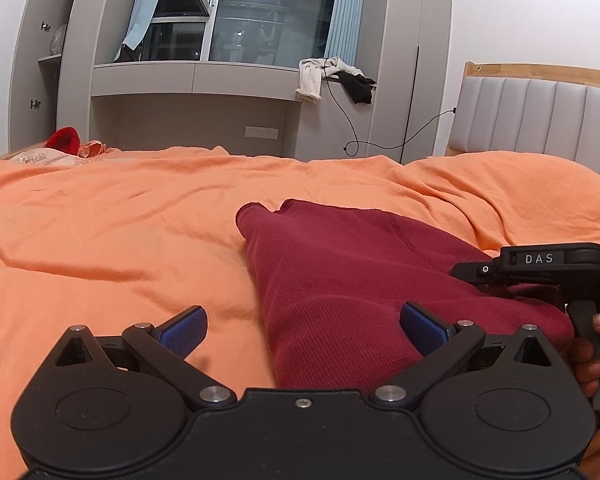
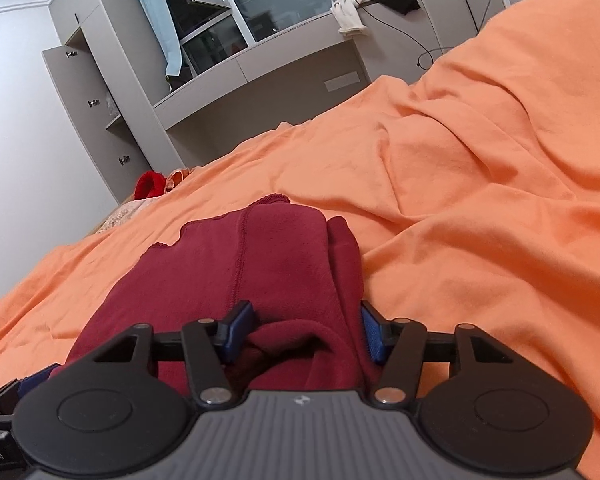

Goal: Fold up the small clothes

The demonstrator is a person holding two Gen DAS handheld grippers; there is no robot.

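A dark red knit garment point(image 1: 340, 276) lies folded lengthwise on the orange bedsheet point(image 1: 100, 220). My left gripper point(image 1: 304, 330) is open, its blue pads point(image 1: 184, 328) spread wide over the garment's near left edge. The right gripper's black body point(image 1: 540, 266) shows at the right of that view, at the garment's near right end. In the right wrist view the right gripper point(image 2: 304, 330) is open with a bunched fold of the garment point(image 2: 260, 264) lying between its blue pads point(image 2: 370, 336).
A red item point(image 1: 64, 138) and pale cloth lie at the bed's far left edge. A grey window bench holds white clothes point(image 1: 312, 78) and dark ones. A padded headboard point(image 1: 540, 116) stands at the right. A cable point(image 1: 380, 144) hangs by the wall.
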